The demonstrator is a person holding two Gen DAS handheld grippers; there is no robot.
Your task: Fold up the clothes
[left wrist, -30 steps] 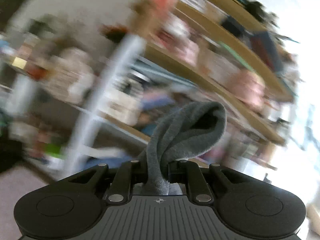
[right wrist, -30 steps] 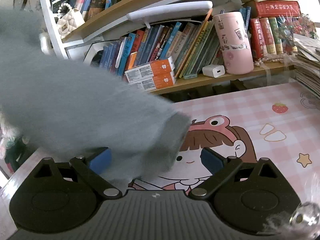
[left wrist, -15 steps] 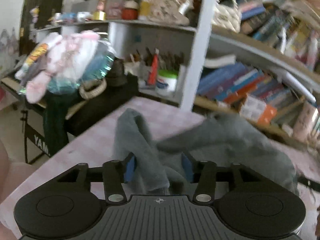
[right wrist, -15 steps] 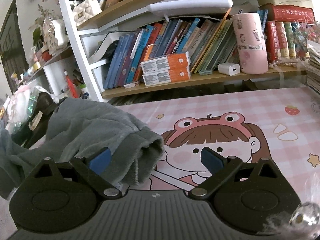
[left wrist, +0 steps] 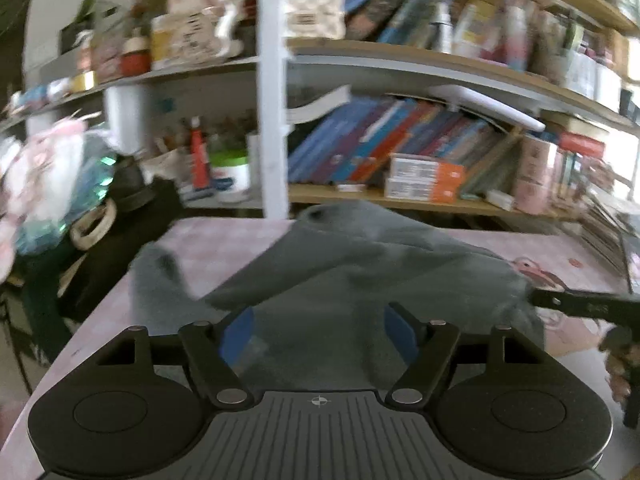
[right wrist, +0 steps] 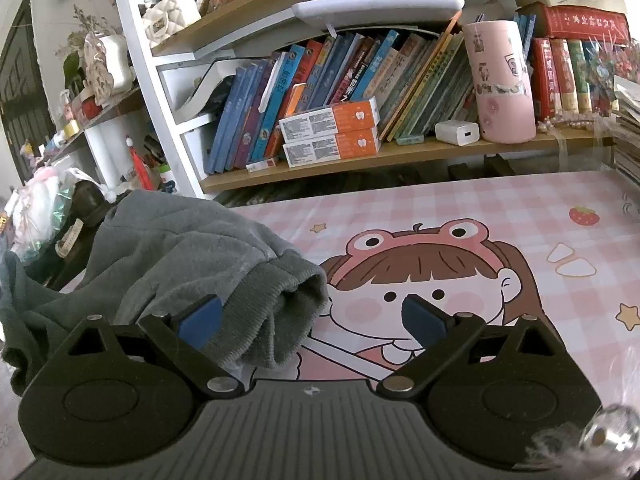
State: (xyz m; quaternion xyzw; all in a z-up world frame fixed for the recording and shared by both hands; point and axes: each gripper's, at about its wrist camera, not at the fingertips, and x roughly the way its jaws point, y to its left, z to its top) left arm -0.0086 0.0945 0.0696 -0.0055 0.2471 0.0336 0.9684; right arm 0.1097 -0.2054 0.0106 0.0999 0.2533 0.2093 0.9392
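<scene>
A grey fleece garment (left wrist: 360, 272) lies crumpled on the pink checked table mat (right wrist: 460, 216). My left gripper (left wrist: 318, 332) is open, its blue pads spread wide with the garment lying loose between and beyond them. My right gripper (right wrist: 312, 320) is open too; a ribbed grey cuff (right wrist: 280, 304) of the garment (right wrist: 168, 248) lies between its pads, nearer the left pad. The right gripper's arm shows as a dark bar at the right edge of the left wrist view (left wrist: 588, 306).
A bookshelf (right wrist: 360, 80) with books, orange boxes (right wrist: 332, 132) and a pink cylinder (right wrist: 504, 80) stands behind the table. A white shelf post (left wrist: 272, 120) rises at the table's back left. A dark bag and clutter (left wrist: 132, 200) sit off the table's left edge.
My left gripper has let go of the grey garment and opened wide. The garment has come down from the air and settled on the table. My right gripper stays open.
</scene>
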